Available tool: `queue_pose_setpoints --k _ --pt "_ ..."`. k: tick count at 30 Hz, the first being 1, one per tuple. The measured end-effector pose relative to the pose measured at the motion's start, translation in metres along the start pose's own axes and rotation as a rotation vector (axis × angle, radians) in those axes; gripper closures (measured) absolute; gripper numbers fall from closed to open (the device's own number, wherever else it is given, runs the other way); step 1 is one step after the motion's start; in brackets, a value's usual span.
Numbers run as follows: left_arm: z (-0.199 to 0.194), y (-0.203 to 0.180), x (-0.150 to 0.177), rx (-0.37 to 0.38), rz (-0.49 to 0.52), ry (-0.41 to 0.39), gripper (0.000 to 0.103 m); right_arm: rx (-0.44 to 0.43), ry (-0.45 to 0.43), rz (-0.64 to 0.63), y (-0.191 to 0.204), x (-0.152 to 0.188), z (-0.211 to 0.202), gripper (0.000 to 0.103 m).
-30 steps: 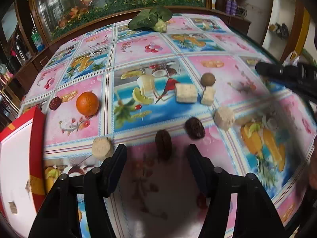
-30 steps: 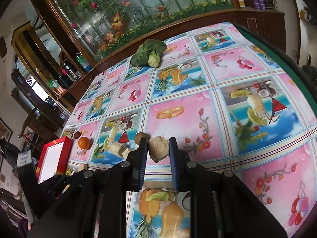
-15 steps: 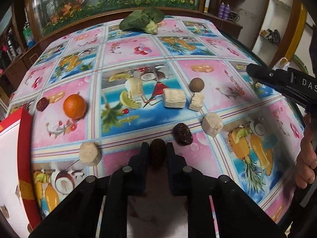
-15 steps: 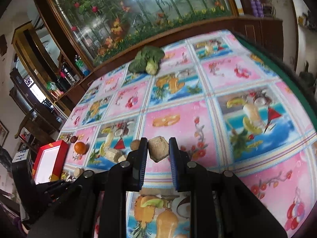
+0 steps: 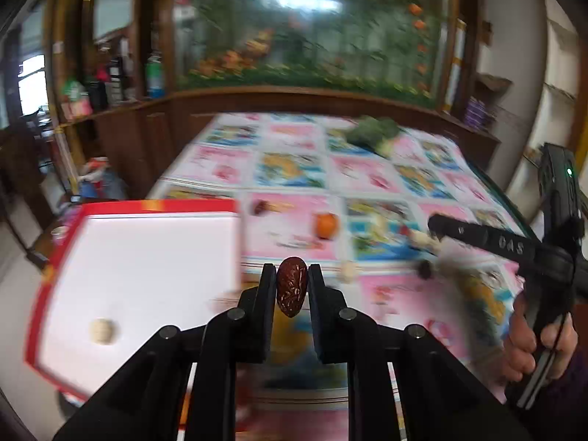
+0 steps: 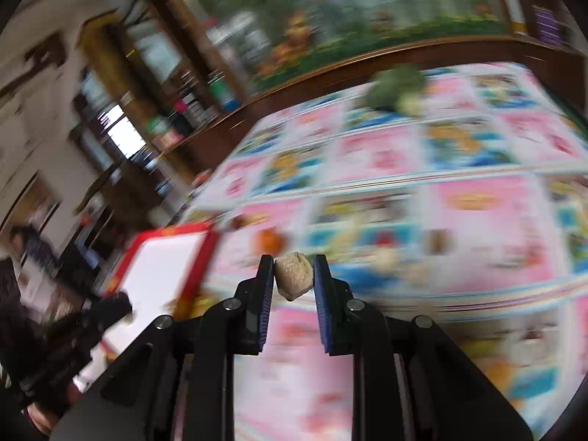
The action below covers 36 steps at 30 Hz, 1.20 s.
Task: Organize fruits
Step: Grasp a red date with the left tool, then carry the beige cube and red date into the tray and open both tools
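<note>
Tongs both loaded: our left tongs (image 5: 292,284) clamp a wrinkled red date (image 5: 291,286), our right tongs (image 6: 294,275) grip a beige chunk (image 6: 294,275), red-rimmed tray (image 5: 147,206) alongside.

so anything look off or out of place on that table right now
One thing: a leafy green vegetable lies alone at the far end of the tablecloth, apart from the orange and the small pieces near the red box. Nothing looks spilled or damaged. The left gripper holds a red date; the right gripper holds a beige chunk.
</note>
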<state>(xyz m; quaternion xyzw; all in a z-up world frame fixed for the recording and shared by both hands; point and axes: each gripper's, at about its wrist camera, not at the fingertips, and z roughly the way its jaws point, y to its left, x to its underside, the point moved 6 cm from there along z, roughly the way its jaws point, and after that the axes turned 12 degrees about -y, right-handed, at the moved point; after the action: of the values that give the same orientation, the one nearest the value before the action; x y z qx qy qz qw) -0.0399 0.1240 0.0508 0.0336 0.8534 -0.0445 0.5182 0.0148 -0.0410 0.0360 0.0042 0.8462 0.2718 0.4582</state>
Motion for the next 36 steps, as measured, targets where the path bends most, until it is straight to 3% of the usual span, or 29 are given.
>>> queue_pose_setpoints --k 7,14,23,36 --pt "-0.023 0.125 0.006 -0.26 -0.097 -0.026 0.088 -0.18 0.136 -0.144 0.129 0.028 0.058 0.079" --pt "-0.016 0.17 0.023 -0.328 -0.154 -0.006 0.088 -0.254 0.23 -0.234 0.206 0.059 0.104 0.079" --pt "0.004 0.195 0.054 -0.342 -0.184 0.087 0.087 -0.171 0.343 -0.322 0.224 0.101 0.144 0.079" --pt "0.011 0.206 0.066 -0.354 -0.206 0.128 0.087 -0.089 0.379 -0.353 0.215 0.116 0.157 0.079"
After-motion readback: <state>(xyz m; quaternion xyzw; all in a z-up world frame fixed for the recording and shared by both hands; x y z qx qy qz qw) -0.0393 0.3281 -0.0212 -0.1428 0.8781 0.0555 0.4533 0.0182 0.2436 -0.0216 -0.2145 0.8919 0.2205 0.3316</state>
